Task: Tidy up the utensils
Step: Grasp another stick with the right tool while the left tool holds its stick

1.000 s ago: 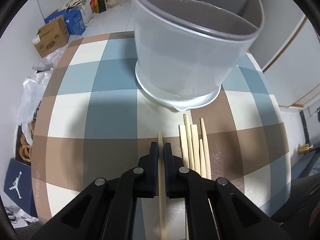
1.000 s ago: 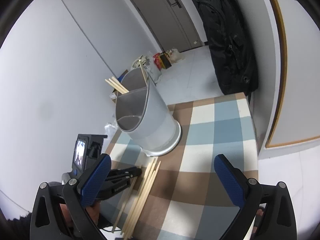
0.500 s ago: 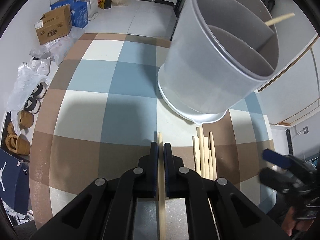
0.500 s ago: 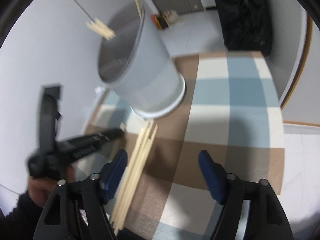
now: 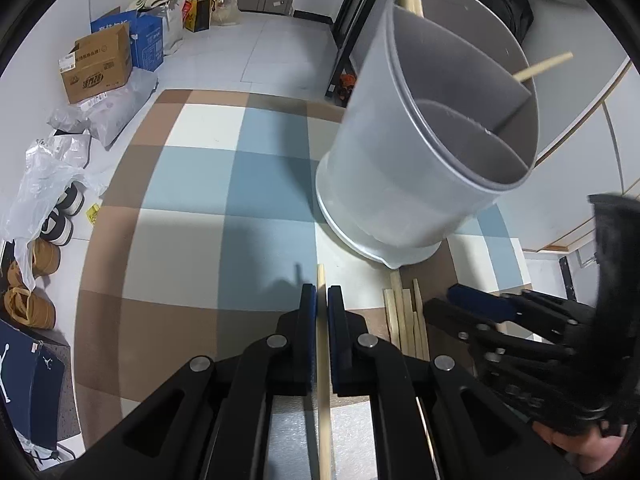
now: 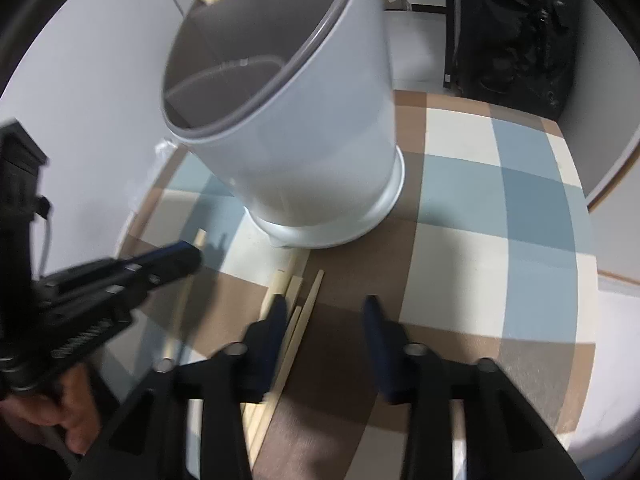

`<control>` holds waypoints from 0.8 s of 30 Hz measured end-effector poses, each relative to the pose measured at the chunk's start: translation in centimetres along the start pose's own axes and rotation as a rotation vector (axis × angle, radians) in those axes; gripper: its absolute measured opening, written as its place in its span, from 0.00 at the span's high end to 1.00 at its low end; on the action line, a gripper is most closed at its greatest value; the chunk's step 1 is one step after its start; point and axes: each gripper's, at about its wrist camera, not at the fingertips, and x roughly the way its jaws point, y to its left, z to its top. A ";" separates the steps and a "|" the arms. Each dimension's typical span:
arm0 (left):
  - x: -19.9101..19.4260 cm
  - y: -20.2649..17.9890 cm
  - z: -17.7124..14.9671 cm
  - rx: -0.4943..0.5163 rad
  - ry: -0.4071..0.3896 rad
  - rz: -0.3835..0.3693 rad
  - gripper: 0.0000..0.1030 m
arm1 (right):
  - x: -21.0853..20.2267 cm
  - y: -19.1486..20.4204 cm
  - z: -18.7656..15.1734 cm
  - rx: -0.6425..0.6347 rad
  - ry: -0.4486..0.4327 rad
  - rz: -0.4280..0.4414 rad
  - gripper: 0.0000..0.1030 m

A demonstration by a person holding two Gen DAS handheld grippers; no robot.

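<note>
Wooden chopstick [image 5: 323, 364] clenched in left tongs [image 5: 322, 300], pointing 12 o'clock; right tongs [image 6: 325, 312] closing, empty, loose chopsticks [image 6: 296, 312] lying at 9 o'clock.

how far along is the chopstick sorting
Partly done: a few wooden chopsticks already stand in the grey divided holder. In hand: the left gripper is shut on one chopstick. Left: the loose chopsticks on the checked tablecloth, where the right gripper is closing.

1 grey divided holder [image 5: 408, 184]; 1 chopstick [image 5: 323, 360] in left gripper [image 5: 322, 300]; 4 or so loose chopsticks [image 5: 404, 320]; 2 grippers, right gripper [image 6: 326, 312].
</note>
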 end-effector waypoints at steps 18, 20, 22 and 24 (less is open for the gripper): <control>-0.5 0.8 0.1 -0.034 -0.013 -0.012 0.99 | -0.2 -1.8 0.0 -0.016 0.023 0.005 0.97; -0.6 0.8 0.1 -0.035 -0.014 -0.017 0.99 | -0.3 -1.9 0.0 -0.010 0.024 0.005 0.97; -0.7 0.7 0.1 -0.028 -0.017 -0.008 0.99 | -0.6 -2.4 -0.1 0.004 0.022 0.004 0.97; -0.8 0.6 0.1 -0.029 -0.020 -0.006 0.99 | -1.1 -2.6 -0.2 0.018 0.017 0.005 0.97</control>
